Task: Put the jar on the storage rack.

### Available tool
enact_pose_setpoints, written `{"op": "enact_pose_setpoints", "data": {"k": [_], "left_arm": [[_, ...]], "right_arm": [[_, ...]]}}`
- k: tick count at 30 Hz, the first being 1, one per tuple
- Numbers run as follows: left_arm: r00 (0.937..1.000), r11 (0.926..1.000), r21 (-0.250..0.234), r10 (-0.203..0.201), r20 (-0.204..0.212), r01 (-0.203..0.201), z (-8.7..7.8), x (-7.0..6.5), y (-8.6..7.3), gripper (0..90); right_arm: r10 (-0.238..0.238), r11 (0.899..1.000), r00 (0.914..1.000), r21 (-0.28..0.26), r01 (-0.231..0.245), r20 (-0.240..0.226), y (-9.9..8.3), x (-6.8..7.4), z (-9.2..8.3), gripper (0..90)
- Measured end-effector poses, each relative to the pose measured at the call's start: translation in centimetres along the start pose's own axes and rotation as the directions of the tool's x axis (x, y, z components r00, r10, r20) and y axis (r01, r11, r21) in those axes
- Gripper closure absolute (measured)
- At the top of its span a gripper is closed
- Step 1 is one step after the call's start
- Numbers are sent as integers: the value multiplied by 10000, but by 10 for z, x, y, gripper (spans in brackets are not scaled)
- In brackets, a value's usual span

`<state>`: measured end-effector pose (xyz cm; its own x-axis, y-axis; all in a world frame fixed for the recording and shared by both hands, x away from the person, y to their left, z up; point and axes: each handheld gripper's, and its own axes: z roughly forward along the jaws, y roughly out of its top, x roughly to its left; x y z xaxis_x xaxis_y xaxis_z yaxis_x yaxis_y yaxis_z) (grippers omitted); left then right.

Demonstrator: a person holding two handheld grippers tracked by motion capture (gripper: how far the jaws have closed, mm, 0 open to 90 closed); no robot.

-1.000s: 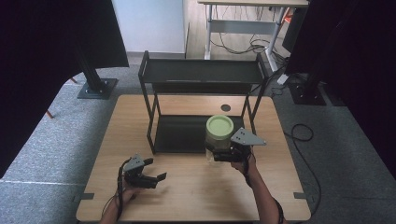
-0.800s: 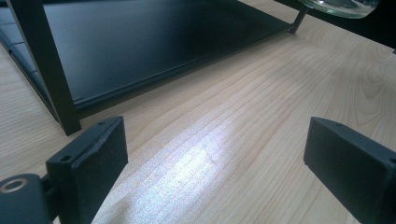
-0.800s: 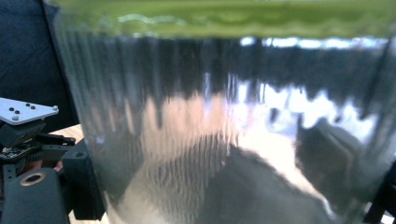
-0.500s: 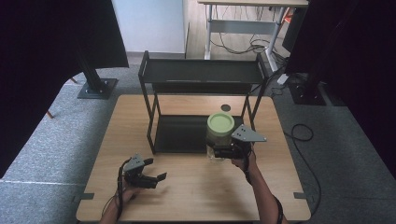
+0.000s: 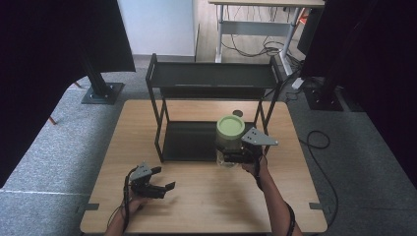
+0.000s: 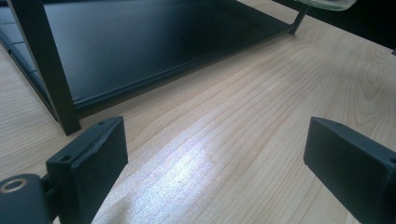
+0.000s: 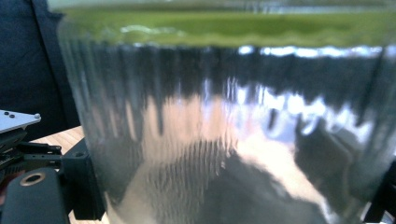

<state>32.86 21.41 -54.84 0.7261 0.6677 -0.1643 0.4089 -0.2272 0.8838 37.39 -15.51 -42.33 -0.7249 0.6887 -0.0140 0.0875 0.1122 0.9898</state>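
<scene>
Showing no readable label, glass jar (image 5: 229, 141) held.

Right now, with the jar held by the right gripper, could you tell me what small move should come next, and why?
Probably carry the jar forward and set it on the rack's lower shelf. The right gripper holds it at the shelf's front right corner, and the shelf lies bare.

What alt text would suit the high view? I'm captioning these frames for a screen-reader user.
Seen from above, a person's right gripper holds a clear glass jar with a green lid at the front right of a black two-tier rack on a wooden table. The left gripper rests open near the table's front left, holding nothing.
</scene>
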Motion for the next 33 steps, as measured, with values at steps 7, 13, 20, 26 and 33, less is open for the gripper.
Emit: {"op": "enact_pose_setpoints", "data": {"k": [7,13,20,26,33], "left_arm": [[10000,10000,8,10,-10,-10,0,0,0,60],[10000,10000,-8,-1,-6,1,0,0,0,60],[10000,10000,-8,-6,-6,6,0,0,0,60],[10000,10000,-14,-23,11,23,0,0,0,60],[10000,10000,-12,-30,1,30,0,0,0,60]], "right_arm": [[-20,10000,10000,36,20,34,2,-3,5,110],[10,10000,9999,63,-11,106,1,-6,9,109],[1,10000,9997,73,-3,255,1,-9,11,109],[41,10000,9995,64,-43,324,1,-12,15,110],[-26,9999,9993,172,19,380,2,-15,19,109]]}}
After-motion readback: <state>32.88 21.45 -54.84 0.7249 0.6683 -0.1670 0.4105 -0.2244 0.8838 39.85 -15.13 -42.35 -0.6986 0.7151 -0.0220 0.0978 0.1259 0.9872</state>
